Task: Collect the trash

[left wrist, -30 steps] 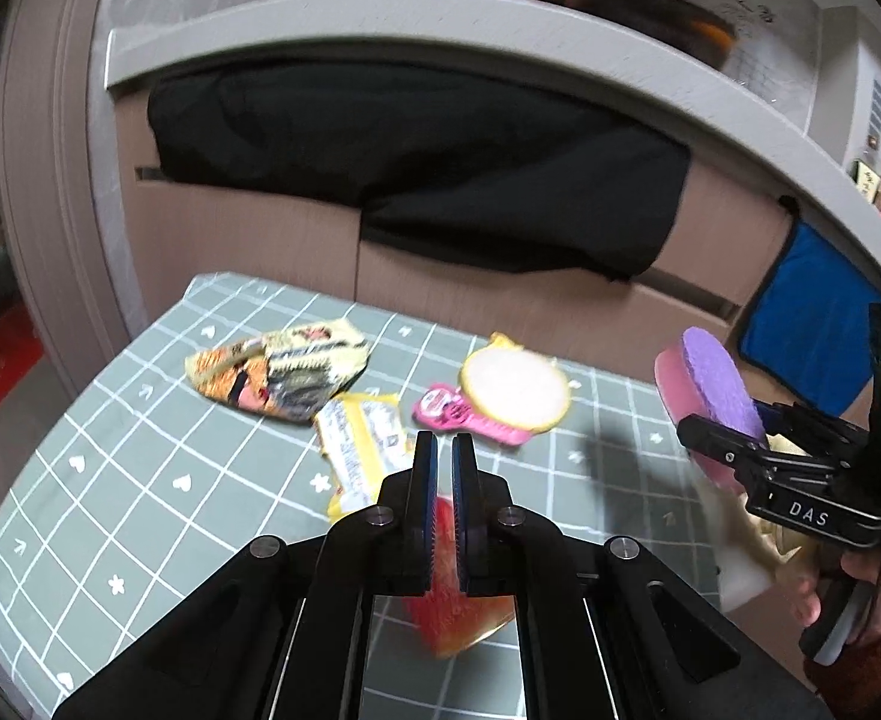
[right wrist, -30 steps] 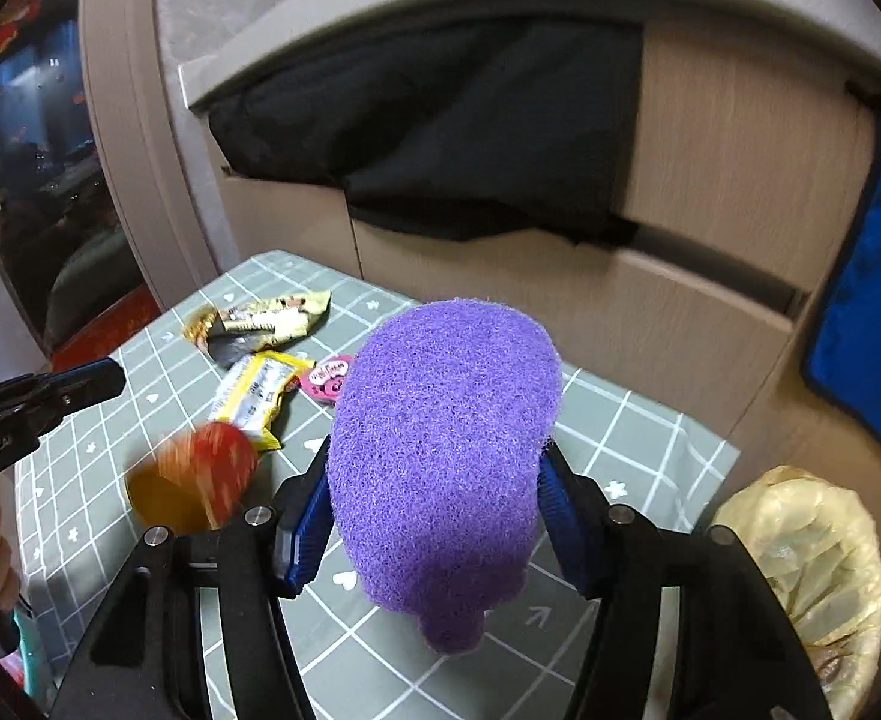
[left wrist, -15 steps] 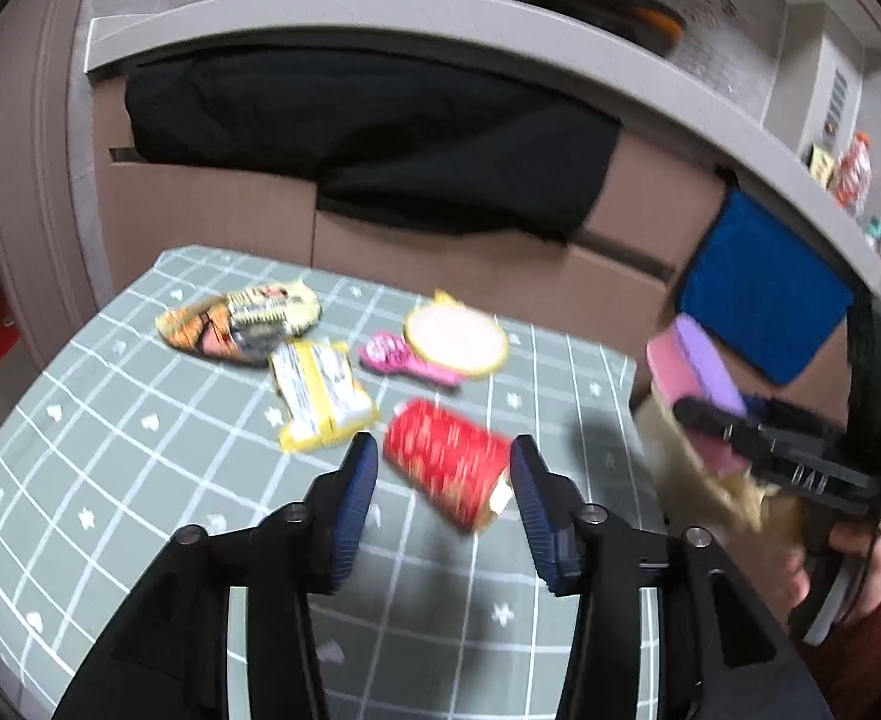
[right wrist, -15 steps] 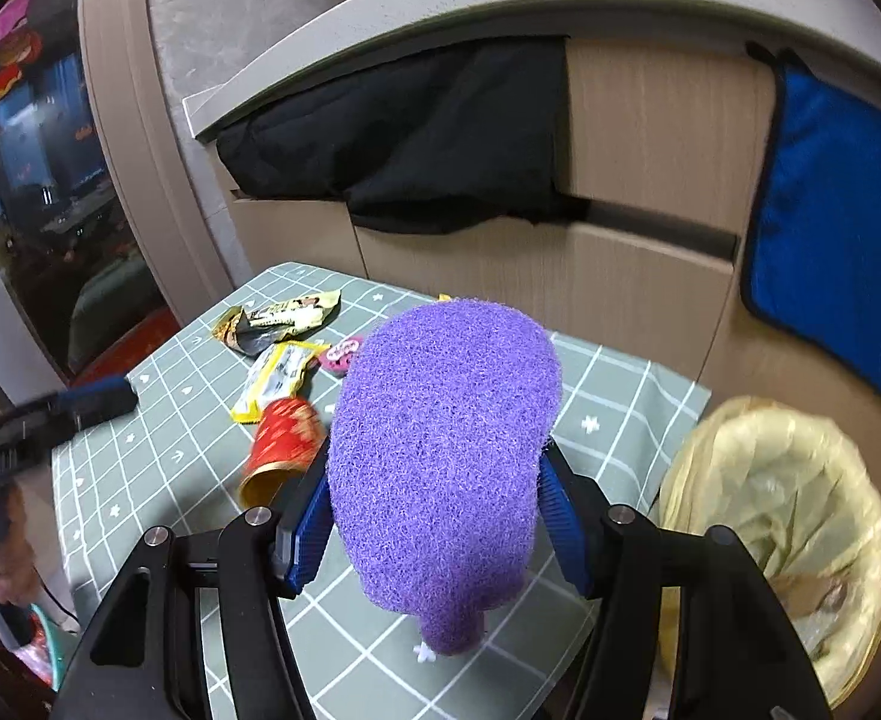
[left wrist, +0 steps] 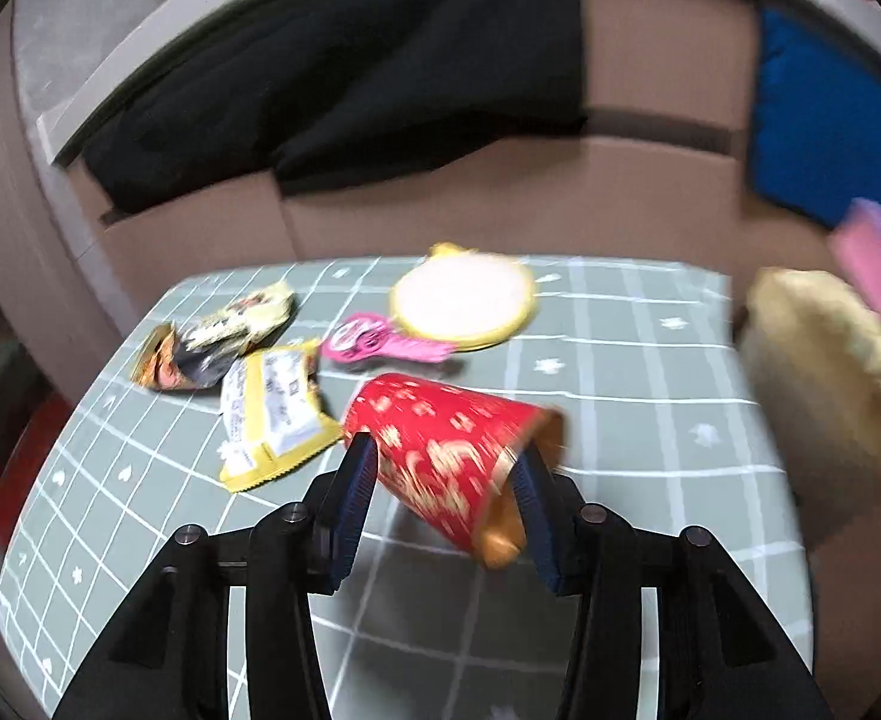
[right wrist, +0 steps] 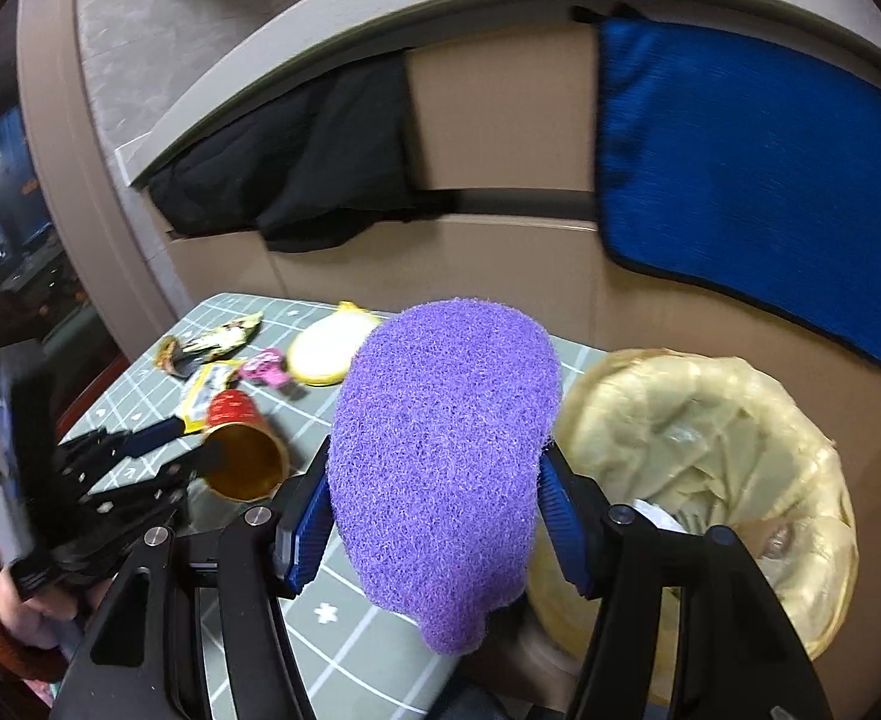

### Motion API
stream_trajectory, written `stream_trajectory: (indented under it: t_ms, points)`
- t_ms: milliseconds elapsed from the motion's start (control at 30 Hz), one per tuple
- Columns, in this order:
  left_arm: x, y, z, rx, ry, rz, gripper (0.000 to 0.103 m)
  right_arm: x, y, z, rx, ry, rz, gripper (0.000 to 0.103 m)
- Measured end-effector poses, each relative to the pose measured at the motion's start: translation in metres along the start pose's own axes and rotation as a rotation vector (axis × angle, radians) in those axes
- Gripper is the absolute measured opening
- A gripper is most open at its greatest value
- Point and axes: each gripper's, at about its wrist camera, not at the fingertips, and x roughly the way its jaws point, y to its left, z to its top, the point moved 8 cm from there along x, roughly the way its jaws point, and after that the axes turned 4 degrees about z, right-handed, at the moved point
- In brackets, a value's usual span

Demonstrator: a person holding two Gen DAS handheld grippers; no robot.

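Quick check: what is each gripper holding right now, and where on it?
Right gripper clamps the purple sponge across its sides. Left gripper is closing, fingers either side of the tipped red cup; firm contact cannot be told.

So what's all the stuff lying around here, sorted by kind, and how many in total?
Snack wrappers: 2 (dark wrapper, yellow wrapper)
Paper cups: 1 (red cup)
Pink toys: 1 (pink toy)
Round yellow-rimmed pads: 1 (round pad)
Sponges: 1 (purple sponge)
Lined bins: 1 (bin)
Total: 7
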Motion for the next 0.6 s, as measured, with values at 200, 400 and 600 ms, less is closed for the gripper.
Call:
stream_trajectory:
  t_ms: [200,400,600]
  points:
    - [0.01,0.034,0.004,-0.157,0.051,-0.045,0.005,-0.002,-0.004,-0.003,-0.019,0.004,-0.016,0.059]
    - [-0.03,0.059,0.033,-0.212,-0.063,-0.066,0.003,0.003,0.02,0.009,-0.061,-0.003,0.038,0.059]
    - [-0.074,0.059,0.069,-0.196,-0.179,-0.098,0.003,-0.005,0.042,0.031,-0.122,-0.032,0.048,0.059]
